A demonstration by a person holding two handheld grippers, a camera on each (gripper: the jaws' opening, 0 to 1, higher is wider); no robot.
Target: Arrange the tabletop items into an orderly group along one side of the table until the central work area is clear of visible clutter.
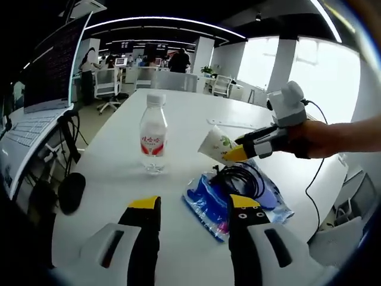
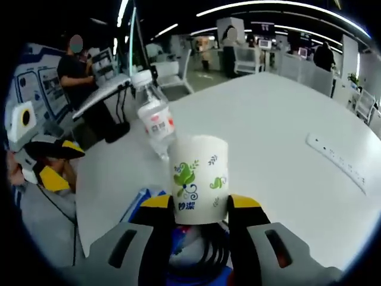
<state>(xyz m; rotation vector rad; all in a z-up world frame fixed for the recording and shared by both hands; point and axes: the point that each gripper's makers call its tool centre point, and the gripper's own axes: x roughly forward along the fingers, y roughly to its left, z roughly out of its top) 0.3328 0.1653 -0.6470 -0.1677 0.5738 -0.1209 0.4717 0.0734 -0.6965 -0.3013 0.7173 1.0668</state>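
A clear water bottle (image 1: 153, 133) with a red label stands upright on the white table (image 1: 113, 196). A white paper cup (image 1: 215, 145) with a green leaf print hangs tilted above the table, and my right gripper (image 1: 238, 149), coming in from the right, is shut on it. The right gripper view shows the cup (image 2: 199, 179) clamped between that gripper's (image 2: 201, 205) yellow-tipped jaws, with the bottle (image 2: 155, 122) behind it. A blue plastic packet (image 1: 209, 205) with a coiled black cable (image 1: 243, 179) on it lies under the cup. My left gripper (image 1: 194, 205) is open over the packet's left end.
A laptop (image 1: 36, 101) on a stand and a black mouse (image 1: 71, 192) sit at the table's left edge. A white power strip (image 2: 338, 159) lies toward the far side. Office chairs and people stand in the background. A person's hand (image 1: 339, 138) holds the right gripper.
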